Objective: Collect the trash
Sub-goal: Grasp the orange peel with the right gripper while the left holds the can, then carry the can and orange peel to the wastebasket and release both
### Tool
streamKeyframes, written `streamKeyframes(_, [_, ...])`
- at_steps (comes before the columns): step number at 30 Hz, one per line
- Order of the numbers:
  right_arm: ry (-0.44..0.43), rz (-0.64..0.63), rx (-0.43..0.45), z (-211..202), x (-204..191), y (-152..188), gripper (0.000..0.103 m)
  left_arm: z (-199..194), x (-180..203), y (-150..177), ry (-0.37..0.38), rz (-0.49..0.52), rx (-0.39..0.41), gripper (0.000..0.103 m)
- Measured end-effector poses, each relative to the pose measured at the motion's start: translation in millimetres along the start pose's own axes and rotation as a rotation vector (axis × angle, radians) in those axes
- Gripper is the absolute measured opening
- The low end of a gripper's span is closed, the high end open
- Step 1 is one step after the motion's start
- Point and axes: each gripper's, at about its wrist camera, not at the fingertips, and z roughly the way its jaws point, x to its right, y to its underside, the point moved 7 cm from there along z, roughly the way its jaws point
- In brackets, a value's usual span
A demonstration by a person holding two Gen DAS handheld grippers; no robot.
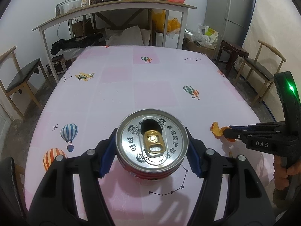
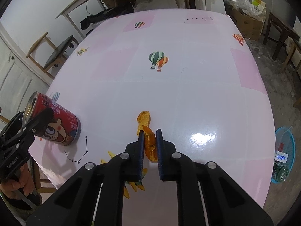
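In the left wrist view, the left gripper [image 1: 151, 146] straddles an opened red can [image 1: 152, 146] standing upright near the near edge of the table [image 1: 131, 86]; its blue pads sit against the can's rim on both sides, pinching it, though the can's lower body and the exact contact lower down are hidden beneath the lid. At the right edge the right gripper [image 1: 224, 131] reaches in, its tips closed on a piece of orange peel [image 1: 216, 130]; the hand [image 1: 282, 171] holding it is cut off by the frame. Beyond the can the pink tablecloth runs bare to the far edge, with chairs at both sides and a cluttered shelf table [image 1: 116, 11] behind. In the right wrist view, the right gripper [image 2: 150, 134] has its fingers drawn close, pinching the orange peel [image 2: 149, 141] between the blue pads near the near edge of the table [image 2: 188, 75]; the peel's lower end is hidden behind the fingers, and its curled tip lies just ahead on the cloth. The can [image 2: 54, 120] appears at the left edge, tilted by the lens, with the left gripper [image 2: 28, 120] across it and partly cut off. The rest of the tabletop is open; a blue basket [image 2: 285, 155] stands on the floor off the right edge.
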Motion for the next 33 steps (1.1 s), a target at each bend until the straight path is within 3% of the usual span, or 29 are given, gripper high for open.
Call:
streamKeyframes(22, [-0.027, 0.041, 0.092, -33, 4, -11, 0.012, -28, 15, -9, -0.008, 0.028, 0.047, 0.062])
streamKeyframes(26, [-0.042, 0.074, 0.125, -47, 14, -13, 0.012, -35, 26, -16, 0.019, 0.042, 0.061, 0.062])
streamKeyframes(33, [-0.03, 0.196, 0.239, -95, 59, -6, 0.012, -44, 75, -44, 0.131, 0.119, 0.104, 0.062])
